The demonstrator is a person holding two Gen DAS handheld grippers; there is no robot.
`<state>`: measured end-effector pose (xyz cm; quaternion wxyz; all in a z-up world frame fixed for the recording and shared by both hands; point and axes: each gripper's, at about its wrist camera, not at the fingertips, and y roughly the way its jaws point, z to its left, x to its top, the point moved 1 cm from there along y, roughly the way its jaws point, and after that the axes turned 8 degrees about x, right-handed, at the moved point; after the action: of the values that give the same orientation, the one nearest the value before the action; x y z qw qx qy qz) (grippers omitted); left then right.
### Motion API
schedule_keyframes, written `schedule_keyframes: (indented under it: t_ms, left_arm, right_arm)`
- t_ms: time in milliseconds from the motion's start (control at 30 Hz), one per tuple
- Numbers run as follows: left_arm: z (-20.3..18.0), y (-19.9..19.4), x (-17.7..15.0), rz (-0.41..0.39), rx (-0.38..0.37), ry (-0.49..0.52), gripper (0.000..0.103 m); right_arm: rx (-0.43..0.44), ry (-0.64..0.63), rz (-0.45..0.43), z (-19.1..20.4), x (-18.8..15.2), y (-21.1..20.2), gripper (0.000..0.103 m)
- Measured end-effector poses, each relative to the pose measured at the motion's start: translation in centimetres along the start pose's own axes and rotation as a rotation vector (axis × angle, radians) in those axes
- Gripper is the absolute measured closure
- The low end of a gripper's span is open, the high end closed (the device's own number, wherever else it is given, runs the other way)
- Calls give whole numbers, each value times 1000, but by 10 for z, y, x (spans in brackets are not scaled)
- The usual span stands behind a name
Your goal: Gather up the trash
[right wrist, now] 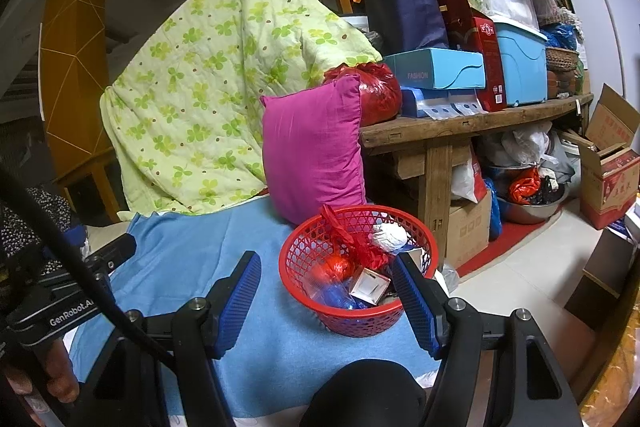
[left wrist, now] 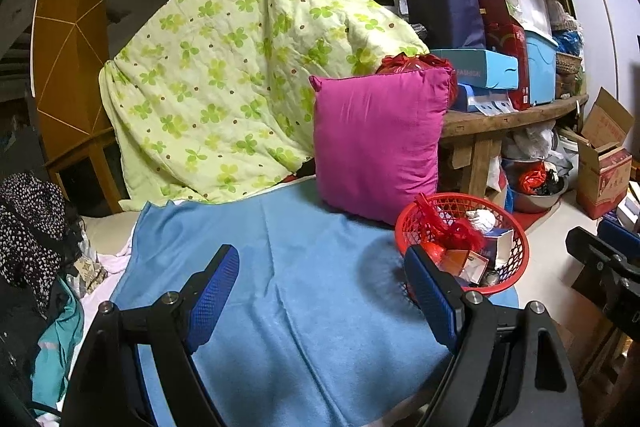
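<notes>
A red plastic basket (right wrist: 304, 247) stands on the blue blanket (right wrist: 188, 259) at its right edge. It holds trash: a crumpled white paper (right wrist: 388, 237), a red mesh bag (right wrist: 352, 243), a small white box (right wrist: 370, 285) and blue wrappers. My right gripper (right wrist: 326, 291) is open and empty, just in front of the basket. My left gripper (left wrist: 320, 287) is open and empty over the bare blanket (left wrist: 280, 247), left of the basket (left wrist: 516, 239). The other gripper shows at the right edge of the left wrist view (left wrist: 604, 263).
A magenta pillow (right wrist: 312, 147) leans behind the basket against a green clover quilt (right wrist: 208, 87). A wooden bench (right wrist: 460, 125) at the right carries boxes and bins, with bags and a metal bowl (right wrist: 528, 207) beneath. Clothes (left wrist: 32, 227) lie at the left. A cardboard box (right wrist: 608, 163) stands on the floor.
</notes>
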<state>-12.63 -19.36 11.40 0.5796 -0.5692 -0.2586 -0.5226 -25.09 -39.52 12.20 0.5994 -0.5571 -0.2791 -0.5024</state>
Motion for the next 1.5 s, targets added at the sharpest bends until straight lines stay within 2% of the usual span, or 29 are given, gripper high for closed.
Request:
schedule_keyframes:
  t_ms: [467,1500]
  left_arm:
    - [-6,-2,-2,16,-16,41,18]
    - [1,-3,-3,17,-11,18,18]
  right_arm:
    - [-3,2,-1,-1,-1,1,32]
    - [2,-11,-2,6,-4,5,31]
